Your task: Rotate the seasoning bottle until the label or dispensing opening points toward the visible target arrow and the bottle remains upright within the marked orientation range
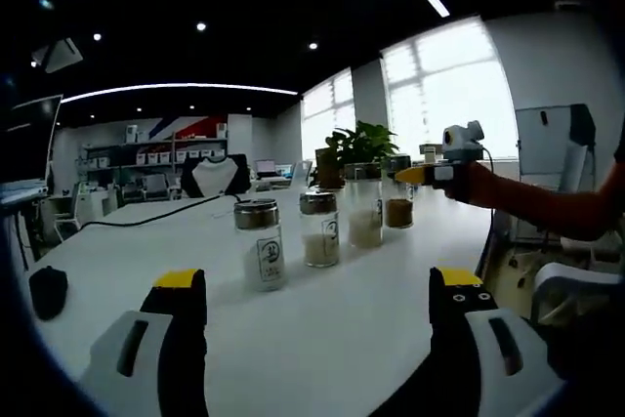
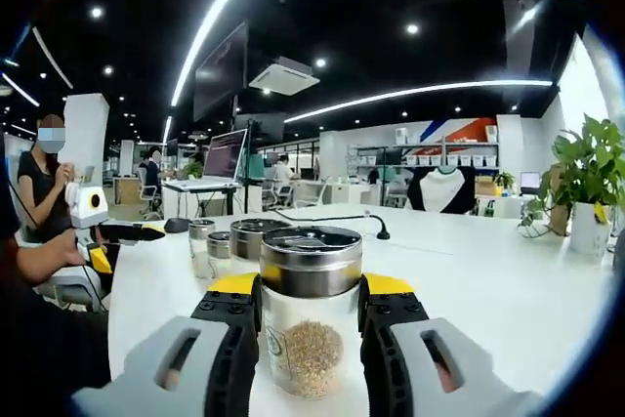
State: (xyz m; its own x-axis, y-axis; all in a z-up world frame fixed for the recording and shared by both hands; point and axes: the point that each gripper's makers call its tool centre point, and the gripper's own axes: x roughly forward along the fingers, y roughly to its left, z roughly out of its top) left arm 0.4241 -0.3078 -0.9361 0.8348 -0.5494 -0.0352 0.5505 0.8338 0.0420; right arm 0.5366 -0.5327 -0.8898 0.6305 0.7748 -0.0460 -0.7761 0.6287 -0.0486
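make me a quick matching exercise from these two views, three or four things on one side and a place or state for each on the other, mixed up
Things:
1. left gripper
2. right gripper
3. potted plant
4. black cable

States or places:
A. runs across the white table
B. open over bare tabletop
C. closed on the seasoning bottle below its metal lid
D. stands at the table's edge

Pairs: 1-B, 2-C, 3-D, 4-A

White table (image 1: 322, 319) with a black cable (image 1: 146, 214) running across it toward 10 o'clock and a black rounded object (image 1: 47, 290) at 9 o'clock in the left gripper view. Potted plant (image 2: 586, 183) at 3 o'clock in the right gripper view, on the table's far edge. Monitor (image 2: 225, 153) and ceiling unit (image 2: 285, 75) toward 11 o'clock; shelving (image 2: 430, 158) along the rear wall; windows (image 1: 449, 85) at 2 o'clock.
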